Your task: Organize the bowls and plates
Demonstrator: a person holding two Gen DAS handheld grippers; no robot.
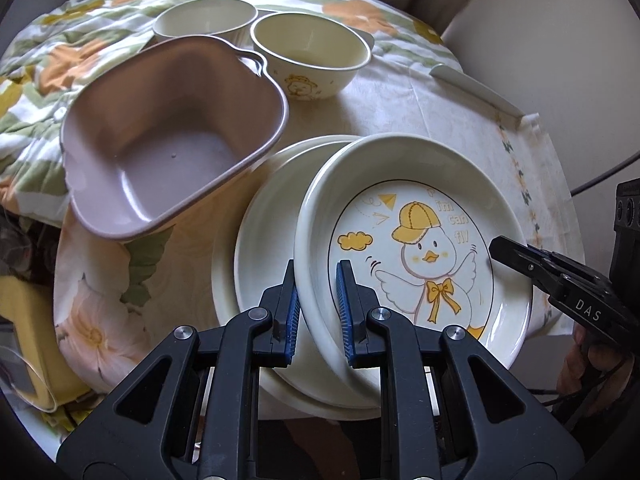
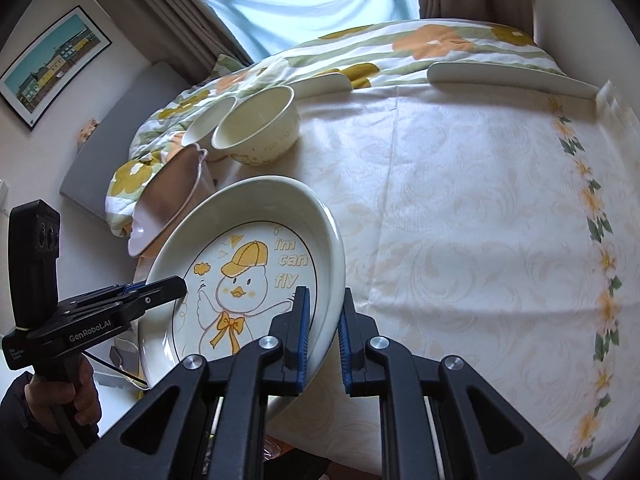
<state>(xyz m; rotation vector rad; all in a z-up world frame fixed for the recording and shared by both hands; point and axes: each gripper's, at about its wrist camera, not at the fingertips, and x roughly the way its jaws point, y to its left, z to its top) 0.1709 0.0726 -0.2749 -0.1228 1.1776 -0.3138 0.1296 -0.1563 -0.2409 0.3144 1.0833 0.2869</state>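
A cream duck plate [image 1: 420, 248] is held tilted above a stack of plain cream plates [image 1: 264, 240]. My left gripper [image 1: 318, 312] is shut on its near-left rim. My right gripper [image 2: 323, 334] is shut on its opposite rim; it shows in the left wrist view [image 1: 520, 256] at the plate's right edge. The duck plate [image 2: 248, 276] fills the lower left of the right wrist view. Two cream bowls [image 1: 310, 54] [image 1: 205, 20] stand at the back. A mauve square basin [image 1: 172, 140] sits tilted at the left.
The table carries a cream floral cloth [image 2: 460, 220]. A flowered quilt [image 1: 72, 40] lies behind and to the left. Two white raised edges [image 2: 508, 76] [image 2: 324, 82] sit at the table's far side. Curtains and a framed picture [image 2: 52, 72] are behind.
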